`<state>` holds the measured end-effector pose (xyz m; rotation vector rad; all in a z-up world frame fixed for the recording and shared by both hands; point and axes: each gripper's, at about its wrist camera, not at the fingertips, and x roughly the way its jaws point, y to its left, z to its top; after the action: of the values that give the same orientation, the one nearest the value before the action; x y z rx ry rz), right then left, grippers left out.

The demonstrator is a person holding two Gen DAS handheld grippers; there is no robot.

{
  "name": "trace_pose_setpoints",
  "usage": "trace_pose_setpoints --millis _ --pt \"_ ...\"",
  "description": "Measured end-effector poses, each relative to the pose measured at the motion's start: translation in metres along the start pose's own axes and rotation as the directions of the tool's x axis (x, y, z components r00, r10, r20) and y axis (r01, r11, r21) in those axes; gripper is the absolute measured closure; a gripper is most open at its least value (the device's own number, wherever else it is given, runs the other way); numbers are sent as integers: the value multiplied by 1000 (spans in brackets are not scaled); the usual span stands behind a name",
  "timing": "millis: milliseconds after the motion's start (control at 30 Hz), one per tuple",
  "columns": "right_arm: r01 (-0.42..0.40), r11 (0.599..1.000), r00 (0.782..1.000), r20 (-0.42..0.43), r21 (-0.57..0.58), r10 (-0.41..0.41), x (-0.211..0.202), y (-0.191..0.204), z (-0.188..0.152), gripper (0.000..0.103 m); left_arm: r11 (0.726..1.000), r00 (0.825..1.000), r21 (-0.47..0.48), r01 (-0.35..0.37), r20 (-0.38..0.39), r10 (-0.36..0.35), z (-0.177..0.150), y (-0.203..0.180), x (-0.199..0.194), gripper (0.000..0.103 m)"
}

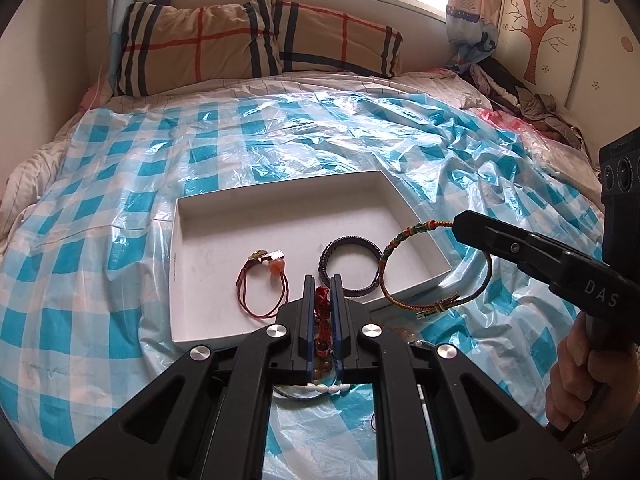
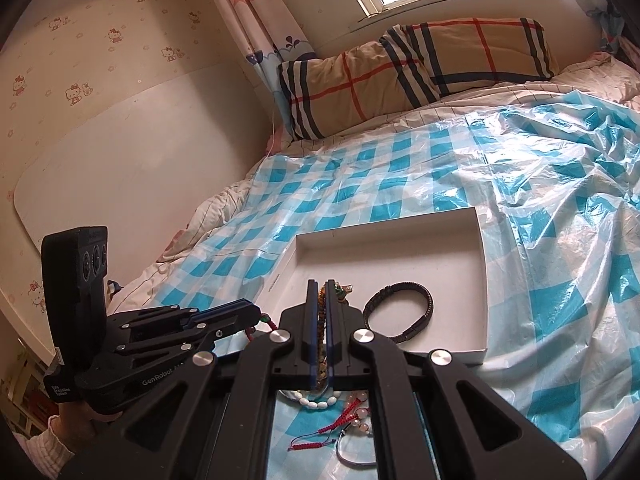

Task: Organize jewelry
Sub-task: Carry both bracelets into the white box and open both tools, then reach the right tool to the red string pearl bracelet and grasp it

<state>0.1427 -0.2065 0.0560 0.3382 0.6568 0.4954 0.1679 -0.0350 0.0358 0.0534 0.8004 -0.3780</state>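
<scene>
A shallow white rectangular cardboard tray (image 1: 188,240) lies on a blue-and-white checked plastic sheet (image 1: 120,160) spread over the bed. Inside the tray, toward its near edge, rest a thin red cord bracelet with a small orange stone and a gold charm (image 1: 262,280) and, just to its right, a dark braided leather bracelet (image 1: 352,248); the two lie apart, and the far half of the tray is bare.

The left gripper (image 1: 322,292) has its fingers clenched on a red beaded string (image 1: 322,312), and hangs over the tray's near rim. The right gripper (image 1: 456,226) comes in from the right, its fingers grasping a multicoloured woven cord bracelet (image 1: 436,276) that dangles as a loop across the tray's near right corner, partly over the tray and partly over the sheet.

On the sheet in front of the tray, outside it, lie more pieces: a bracelet of white oval beads (image 2: 316,394), a red cord piece with pale pink beads (image 2: 356,416) and a thin silver bangle (image 2: 352,452). A plaid pillow (image 1: 260,44) leans at the head of the bed under the window.
</scene>
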Motion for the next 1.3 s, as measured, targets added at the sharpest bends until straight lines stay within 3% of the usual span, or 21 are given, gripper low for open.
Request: trace_pose_setpoints --millis 567,667,733,767,1100,1300 --pt "-7 1000 1000 -3 22 7 46 -21 5 99 999 1000 -50 9 -10 -10 18 14 52 96" --pt "97 995 993 -63 2 -97 67 -30 1 97 997 998 -78 -16 -55 12 15 22 69 95" --pt "136 990 988 -83 37 -132 72 -43 -3 87 995 997 -98 -36 -76 29 10 29 74 95" --pt "151 987 986 -82 46 -147 71 -48 -6 81 994 996 -105 -41 -80 32 8 32 74 93" --pt "152 987 985 -93 45 -147 33 -51 -26 73 983 995 -164 -85 -74 74 -20 61 43 69" --pt "117 993 978 -175 19 -112 29 -38 -51 73 979 990 -179 -101 -115 82 -50 68 28 64"
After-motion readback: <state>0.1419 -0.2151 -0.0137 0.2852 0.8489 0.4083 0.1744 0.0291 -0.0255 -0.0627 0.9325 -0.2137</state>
